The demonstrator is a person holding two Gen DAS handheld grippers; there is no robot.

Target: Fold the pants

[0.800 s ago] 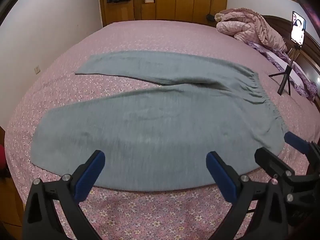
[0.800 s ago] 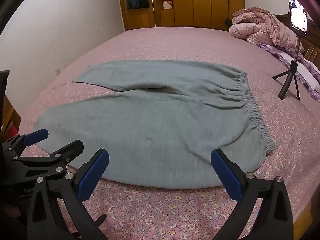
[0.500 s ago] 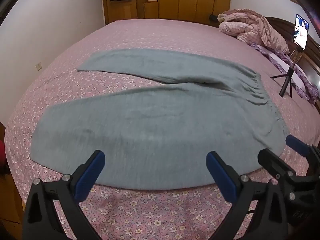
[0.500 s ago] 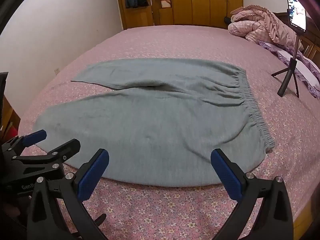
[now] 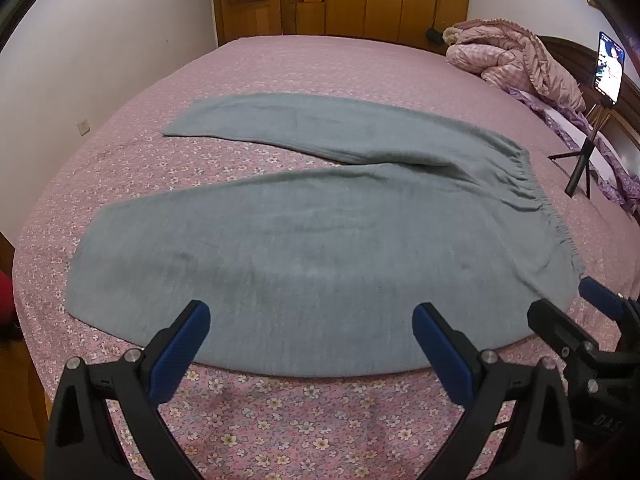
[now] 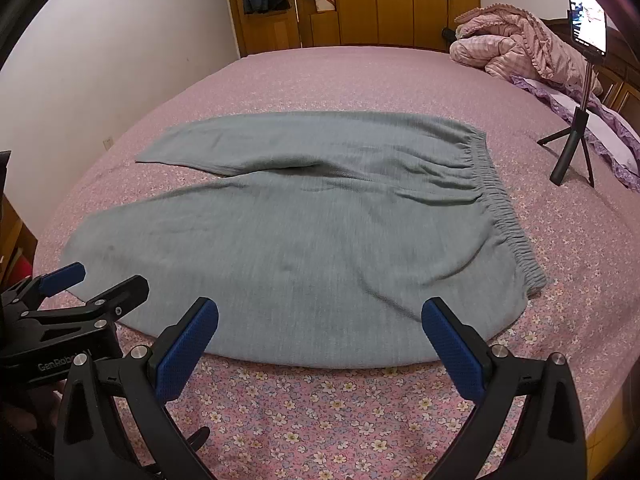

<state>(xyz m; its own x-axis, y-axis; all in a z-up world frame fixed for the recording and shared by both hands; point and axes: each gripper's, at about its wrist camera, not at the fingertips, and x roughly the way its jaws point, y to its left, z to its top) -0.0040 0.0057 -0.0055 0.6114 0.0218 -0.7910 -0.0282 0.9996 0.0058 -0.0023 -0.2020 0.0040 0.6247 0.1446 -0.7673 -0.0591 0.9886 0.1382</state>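
One pants [image 5: 312, 248] with two legs, seemingly unfolded; two claws [image 5: 310, 344] [image 6: 320, 338] gape wide, empty.

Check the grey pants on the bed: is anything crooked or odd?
Slightly. The grey pants lie flat, but the two legs splay apart, and the cloth bunches below the waistband. No damage shows.

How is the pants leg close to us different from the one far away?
The near leg lies close to both tools and looks wide and smooth; the far leg lies further up the bed and looks narrower. The near leg's cuff points to the bed's left edge, while the far leg's cuff angles away from it. Both are the same grey-green cloth, flat, and join at the stretchy waistband.
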